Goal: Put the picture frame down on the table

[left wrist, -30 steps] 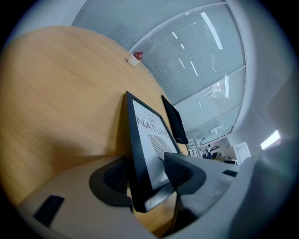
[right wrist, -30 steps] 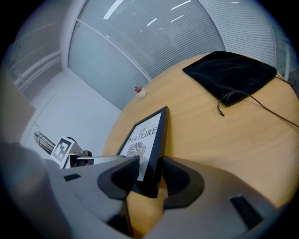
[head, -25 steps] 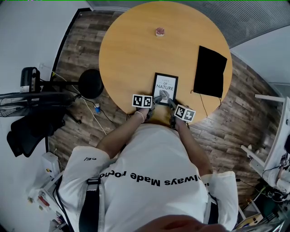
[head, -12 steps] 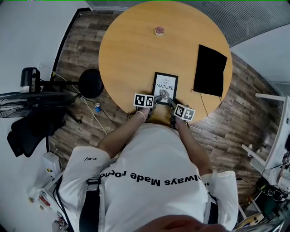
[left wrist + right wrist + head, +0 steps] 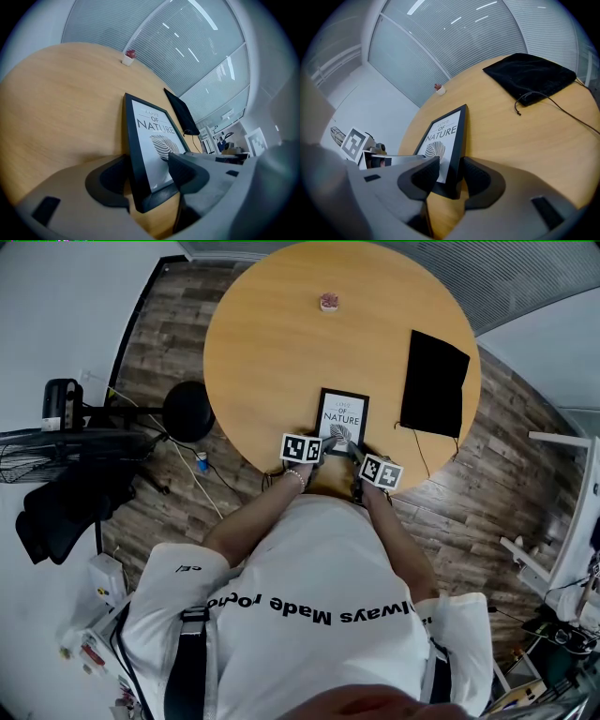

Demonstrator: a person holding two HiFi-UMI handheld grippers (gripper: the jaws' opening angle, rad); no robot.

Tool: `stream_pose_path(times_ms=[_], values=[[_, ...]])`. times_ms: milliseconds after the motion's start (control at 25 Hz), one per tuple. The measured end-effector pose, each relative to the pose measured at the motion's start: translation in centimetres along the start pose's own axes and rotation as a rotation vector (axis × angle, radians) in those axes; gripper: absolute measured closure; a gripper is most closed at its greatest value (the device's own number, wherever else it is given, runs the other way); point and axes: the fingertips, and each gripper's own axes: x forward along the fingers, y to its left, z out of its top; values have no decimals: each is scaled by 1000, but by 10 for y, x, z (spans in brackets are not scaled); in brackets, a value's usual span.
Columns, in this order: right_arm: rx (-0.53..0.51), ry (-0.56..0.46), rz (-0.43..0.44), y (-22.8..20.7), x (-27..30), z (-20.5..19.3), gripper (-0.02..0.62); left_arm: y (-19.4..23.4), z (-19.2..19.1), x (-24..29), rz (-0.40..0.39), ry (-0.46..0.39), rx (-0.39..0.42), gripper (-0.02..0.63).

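Note:
The black picture frame (image 5: 341,418) with a "NATURE" print lies near the front edge of the round wooden table (image 5: 281,334). My left gripper (image 5: 325,442) is at its near left corner. In the left gripper view the frame (image 5: 150,136) passes between the jaws of that gripper (image 5: 147,171), which stand wider than the frame is thick. My right gripper (image 5: 354,451) is at the near right corner. In the right gripper view the frame's edge (image 5: 457,140) is pinched by that gripper (image 5: 451,173), whose pads sit tight on both sides.
A black pouch (image 5: 434,387) with a thin cord (image 5: 553,108) lies on the table to the right of the frame. A small pink and white object (image 5: 330,304) sits at the far side. A black stool (image 5: 187,412) stands on the floor to the left.
My left gripper has slid a little to the right, further onto the frame's corner. The frame and the right gripper have hardly moved.

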Motion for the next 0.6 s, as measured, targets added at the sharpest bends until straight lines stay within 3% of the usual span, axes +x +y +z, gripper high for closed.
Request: stream_pose_path(times_ms=[600], values=[[-15,2,-29,-5,1,-1,419,1,-1,3,47,20,44,345]])
